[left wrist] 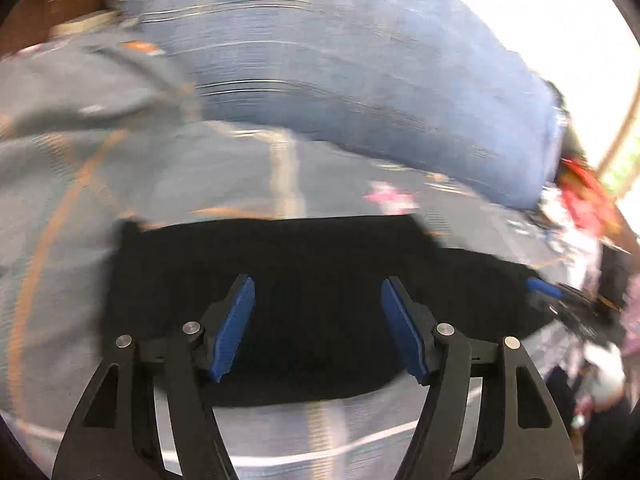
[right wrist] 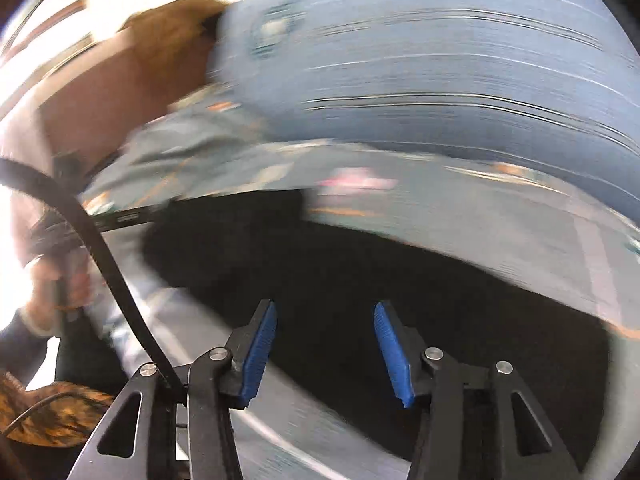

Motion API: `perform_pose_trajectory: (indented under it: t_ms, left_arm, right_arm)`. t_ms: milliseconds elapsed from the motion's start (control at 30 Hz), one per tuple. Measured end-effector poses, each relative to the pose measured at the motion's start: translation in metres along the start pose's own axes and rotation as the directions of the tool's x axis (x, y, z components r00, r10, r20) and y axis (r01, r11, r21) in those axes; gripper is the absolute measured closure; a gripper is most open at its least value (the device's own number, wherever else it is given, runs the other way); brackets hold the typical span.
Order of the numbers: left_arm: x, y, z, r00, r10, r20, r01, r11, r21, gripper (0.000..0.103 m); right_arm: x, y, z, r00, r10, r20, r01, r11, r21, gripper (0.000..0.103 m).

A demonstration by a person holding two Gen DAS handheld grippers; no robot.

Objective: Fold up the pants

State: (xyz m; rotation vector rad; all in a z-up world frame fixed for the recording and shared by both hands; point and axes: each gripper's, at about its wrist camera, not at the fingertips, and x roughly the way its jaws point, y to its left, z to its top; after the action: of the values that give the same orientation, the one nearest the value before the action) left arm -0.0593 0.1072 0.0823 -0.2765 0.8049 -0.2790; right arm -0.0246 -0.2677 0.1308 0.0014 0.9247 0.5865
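Observation:
Black pants (left wrist: 288,312) lie folded flat on a grey-blue patterned bedspread (left wrist: 80,208); they also show in the right wrist view (right wrist: 360,280). My left gripper (left wrist: 318,292) is open and empty, its blue pads just above the pants' middle. My right gripper (right wrist: 325,318) is open and empty above the pants. The right gripper's blue tip (left wrist: 542,288) shows at the pants' right end in the left wrist view. Both views are motion-blurred.
A big blue pillow (left wrist: 360,80) lies behind the pants, also in the right wrist view (right wrist: 440,72). A grey garment (left wrist: 72,92) lies at the back left. Red and mixed items (left wrist: 584,196) sit at the right. A black cable (right wrist: 100,248) hangs at the left.

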Motion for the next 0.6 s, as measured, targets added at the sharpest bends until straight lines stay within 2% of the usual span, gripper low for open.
perform_pose_trajectory:
  t_ms: [100, 200, 267, 400, 500, 533, 567, 600]
  left_arm:
    - [0.029, -0.036, 0.011, 0.996, -0.047, -0.073, 0.053, 0.995, 0.080, 0.037]
    - [0.057, -0.074, 0.016, 0.989, -0.062, -0.137, 0.090, 0.975, 0.206, 0.037]
    - [0.079, -0.099, 0.019, 0.983, -0.059, -0.174, 0.109, 0.950, 0.294, 0.037]
    - [0.107, -0.134, 0.024, 0.979, -0.051, -0.197, 0.132, 0.898, 0.420, 0.037]
    - [0.126, -0.149, 0.030, 0.978, -0.044, -0.203, 0.141, 0.859, 0.493, 0.037]
    - [0.134, -0.154, 0.031, 0.975, -0.037, -0.217, 0.145, 0.851, 0.505, 0.037]
    - [0.140, -0.156, 0.031, 0.971, -0.034, -0.237, 0.154, 0.846, 0.510, 0.037]
    - [0.146, -0.156, 0.030, 0.966, -0.035, -0.255, 0.165, 0.844, 0.510, 0.037]
  right_arm:
    - [-0.024, -0.050, -0.001, 0.993, -0.113, -0.035, 0.115, 0.990, 0.085, 0.051]
    - [-0.038, -0.087, -0.001, 0.981, -0.182, -0.063, 0.187, 0.979, 0.083, 0.050]
    - [-0.040, -0.104, -0.004, 0.978, -0.194, -0.081, 0.199, 0.978, 0.063, 0.048]
    - [-0.027, -0.120, -0.006, 0.974, -0.201, -0.107, 0.205, 0.978, 0.029, 0.047]
    - [-0.020, -0.129, -0.008, 0.980, -0.166, -0.106, 0.170, 0.985, 0.024, 0.047]
    - [-0.017, -0.129, -0.007, 0.982, -0.160, -0.105, 0.163, 0.987, 0.019, 0.049]
    - [-0.015, -0.128, -0.008, 0.983, -0.156, -0.101, 0.157, 0.988, 0.007, 0.062]
    - [-0.015, -0.123, -0.008, 0.984, -0.156, -0.089, 0.154, 0.988, -0.024, 0.083]
